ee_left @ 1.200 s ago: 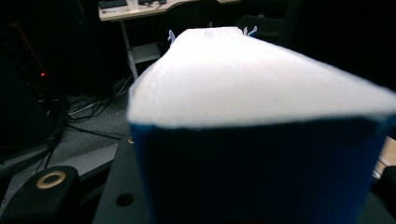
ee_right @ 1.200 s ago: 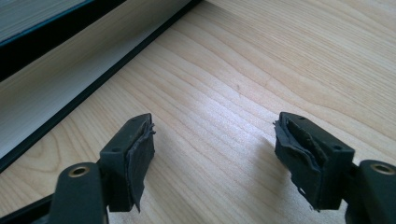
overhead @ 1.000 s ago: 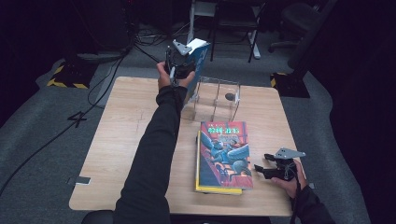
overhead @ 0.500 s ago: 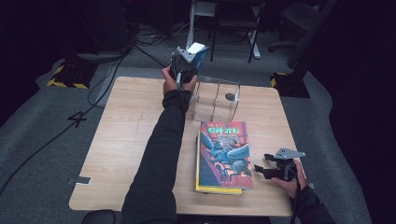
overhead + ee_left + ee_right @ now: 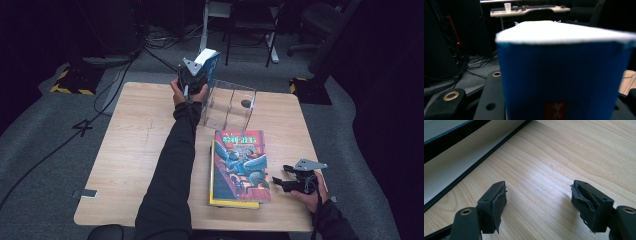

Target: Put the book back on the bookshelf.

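The clear book rack (image 5: 235,107) stands at the far side of the table (image 5: 130,150), its upright dividers forming several slots. No book sits fully inside any slot. A blue book (image 5: 210,70) is held upright at the rack's left end, white page edges on top; whether its lower edge touches the rack cannot be told. In the left gripper view the blue book (image 5: 560,75) fills the space between the black jaws, spine toward the camera.

The left gripper (image 5: 192,80) is clenched on the blue book, with the left hand (image 5: 187,92) wrapped around its body.

Two stacked books (image 5: 240,167) lie flat on the table in front of the rack, the top one with a red illustrated cover, the lower one showing a yellow edge.

The right gripper (image 5: 280,181) rests low at the near right of the table, just beside the stack, jaws released and holding nothing. In the right gripper view the right gripper (image 5: 537,202) has bare wood between its pads, with the stack's page edges (image 5: 461,162) at upper left.

The table is light wood. It stands on grey carpet (image 5: 45,145). Cables (image 5: 120,65) run across the floor, and chairs (image 5: 250,25) stand in the dark background.
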Demonstrator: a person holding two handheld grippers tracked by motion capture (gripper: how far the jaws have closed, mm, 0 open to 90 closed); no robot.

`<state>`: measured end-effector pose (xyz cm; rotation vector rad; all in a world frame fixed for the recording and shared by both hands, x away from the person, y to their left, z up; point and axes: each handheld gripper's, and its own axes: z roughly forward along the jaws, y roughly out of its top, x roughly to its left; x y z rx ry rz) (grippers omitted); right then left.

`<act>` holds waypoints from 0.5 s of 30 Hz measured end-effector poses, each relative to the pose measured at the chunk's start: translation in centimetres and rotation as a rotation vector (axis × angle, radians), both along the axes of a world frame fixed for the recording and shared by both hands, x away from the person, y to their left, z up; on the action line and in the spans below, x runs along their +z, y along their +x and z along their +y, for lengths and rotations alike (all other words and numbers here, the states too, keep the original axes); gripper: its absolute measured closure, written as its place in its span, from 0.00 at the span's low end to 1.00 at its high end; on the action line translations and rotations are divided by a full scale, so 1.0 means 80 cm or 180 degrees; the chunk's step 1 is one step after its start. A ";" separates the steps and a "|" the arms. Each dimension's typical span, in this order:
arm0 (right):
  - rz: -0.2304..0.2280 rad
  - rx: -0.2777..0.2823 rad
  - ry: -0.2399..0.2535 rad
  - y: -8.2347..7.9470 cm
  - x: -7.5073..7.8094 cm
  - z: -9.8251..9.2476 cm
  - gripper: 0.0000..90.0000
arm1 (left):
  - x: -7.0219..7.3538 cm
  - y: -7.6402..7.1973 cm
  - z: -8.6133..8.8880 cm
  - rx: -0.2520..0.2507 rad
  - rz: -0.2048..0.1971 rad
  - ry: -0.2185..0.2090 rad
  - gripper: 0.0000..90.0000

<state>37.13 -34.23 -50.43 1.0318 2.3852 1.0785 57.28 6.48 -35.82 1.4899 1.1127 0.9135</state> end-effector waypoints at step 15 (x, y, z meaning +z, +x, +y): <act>-0.0003 0.0000 -0.0003 -0.001 0.000 0.000 0.32 | -0.018 -0.010 0.034 -0.0199 0.0003 0.0015 0.64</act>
